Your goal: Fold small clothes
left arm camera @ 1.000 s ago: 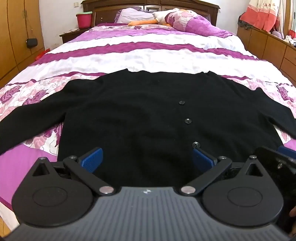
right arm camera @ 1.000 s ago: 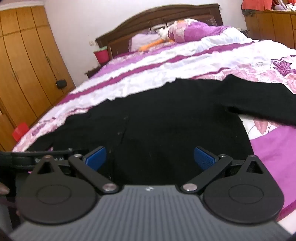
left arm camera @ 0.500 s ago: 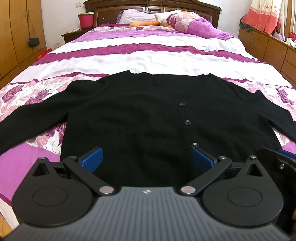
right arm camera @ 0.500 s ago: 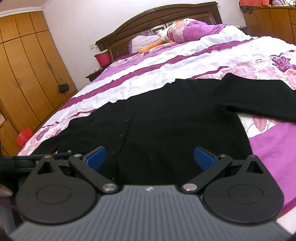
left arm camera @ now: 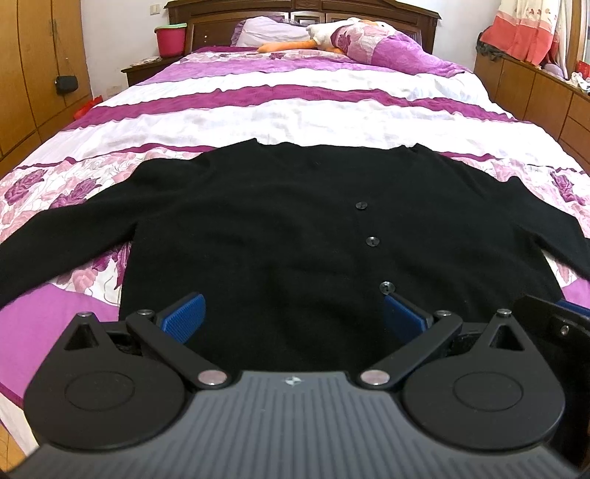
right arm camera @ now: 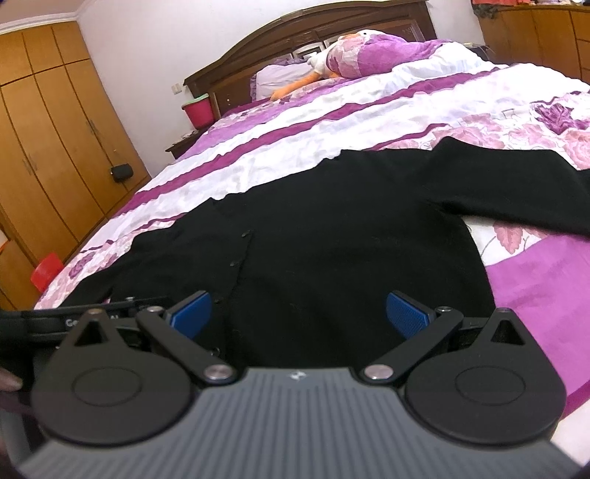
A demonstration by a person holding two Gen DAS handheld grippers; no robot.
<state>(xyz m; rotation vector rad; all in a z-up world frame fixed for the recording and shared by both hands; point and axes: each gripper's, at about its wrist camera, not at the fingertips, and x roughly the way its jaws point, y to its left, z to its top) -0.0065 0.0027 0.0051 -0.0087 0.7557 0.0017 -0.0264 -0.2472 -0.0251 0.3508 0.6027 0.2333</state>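
Observation:
A black buttoned cardigan (left arm camera: 287, 228) lies flat on the bed, sleeves spread to both sides, hem toward me. It also shows in the right wrist view (right arm camera: 332, 250). My left gripper (left arm camera: 293, 317) is open, just above the hem left of the button row (left arm camera: 371, 241). My right gripper (right arm camera: 299, 313) is open over the hem's right half, with the right sleeve (right arm camera: 516, 191) stretching off to the right. Both hold nothing. The edge of the right gripper (left arm camera: 553, 324) shows in the left wrist view; the left gripper (right arm camera: 92, 320) shows in the right wrist view.
The bed has a purple, white and floral cover (left arm camera: 295, 107). Pillows and a plush toy (left arm camera: 332, 35) lie by the wooden headboard. A nightstand with a red bucket (left arm camera: 170, 38) stands far left. Wooden wardrobes (right arm camera: 48, 147) line the left, cabinets (left arm camera: 534, 95) the right.
Both views have tilted slightly, and the cardigan sits a little lower in the left wrist view. Both grippers stay open. The cardigan has not moved.

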